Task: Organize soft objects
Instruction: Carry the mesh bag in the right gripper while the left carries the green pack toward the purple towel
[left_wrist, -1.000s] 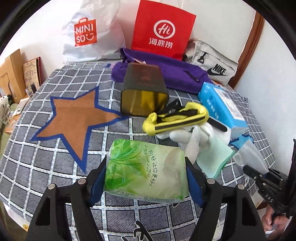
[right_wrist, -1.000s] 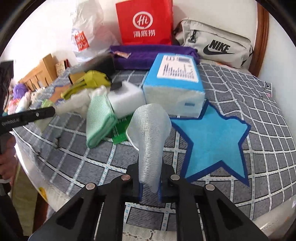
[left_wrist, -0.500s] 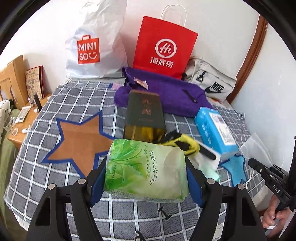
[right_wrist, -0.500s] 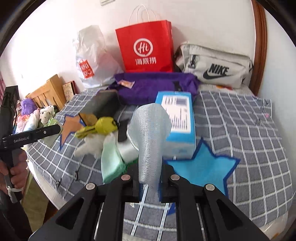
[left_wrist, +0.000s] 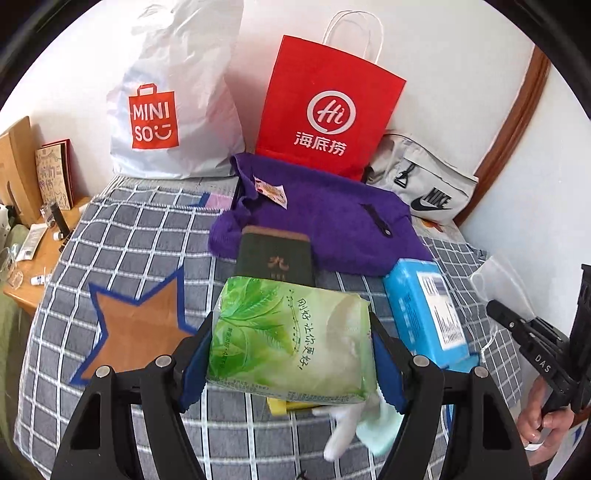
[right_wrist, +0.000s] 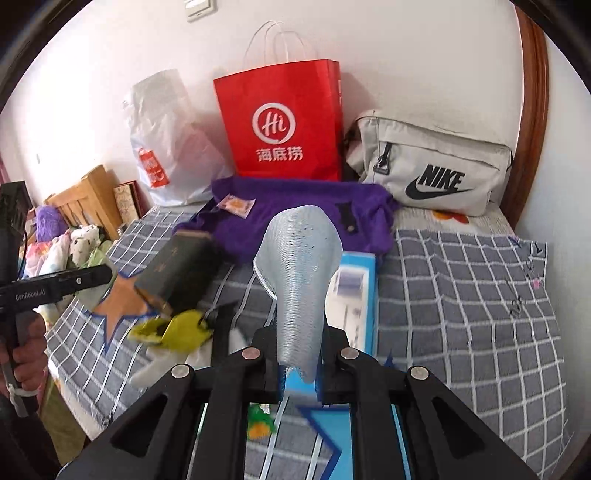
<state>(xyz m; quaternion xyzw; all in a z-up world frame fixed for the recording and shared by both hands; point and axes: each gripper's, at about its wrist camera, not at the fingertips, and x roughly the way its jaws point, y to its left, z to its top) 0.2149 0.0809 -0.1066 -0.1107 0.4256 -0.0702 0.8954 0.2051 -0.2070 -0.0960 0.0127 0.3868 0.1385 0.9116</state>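
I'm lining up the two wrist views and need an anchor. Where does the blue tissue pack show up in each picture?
Left wrist view: the blue tissue pack lies right of centre on the checked bedspread, in front of the purple cloth.
Right wrist view: the pack sits at centre, mostly hidden behind the ribbed mesh piece.
Shared landmark: the red paper bag against the wall.

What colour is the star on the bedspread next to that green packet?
The star patch is orange-brown with a blue border, clearest in the left wrist view.
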